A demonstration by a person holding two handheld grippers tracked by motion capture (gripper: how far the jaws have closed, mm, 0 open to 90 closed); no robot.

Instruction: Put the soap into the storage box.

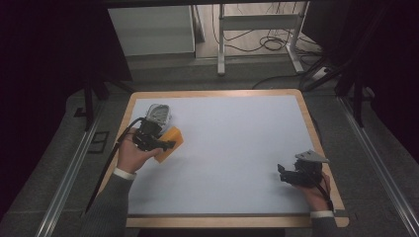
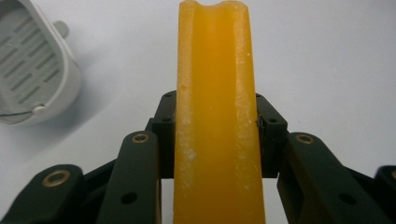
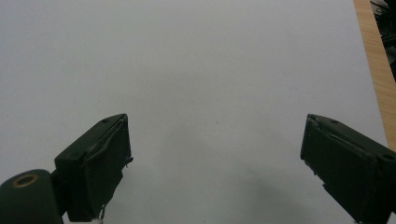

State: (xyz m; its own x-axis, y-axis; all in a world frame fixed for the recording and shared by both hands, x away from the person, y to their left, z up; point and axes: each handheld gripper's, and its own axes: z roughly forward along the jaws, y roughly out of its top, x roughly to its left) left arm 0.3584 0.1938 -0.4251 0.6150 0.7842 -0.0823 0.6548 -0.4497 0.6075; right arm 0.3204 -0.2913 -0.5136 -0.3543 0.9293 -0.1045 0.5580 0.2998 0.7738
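Near the table's [image 1: 306,106] far left corner, the left gripper [image 1: 165,144] clamps an orange sponge [image 1: 170,140], its jaws pressed against both sides of the block (seen edge-on in the left gripper view [image 2: 215,116]). A white slotted plastic container [image 1: 159,114] lies just beyond it on the pale surface. By the near right corner, the right gripper [image 1: 281,173] rests with jaws spread wide, grasping nothing.

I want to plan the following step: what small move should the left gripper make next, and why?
Probably carry the orange block toward the white slotted holder: the left gripper is clamped on it, and the holder lies just beside it on the table.
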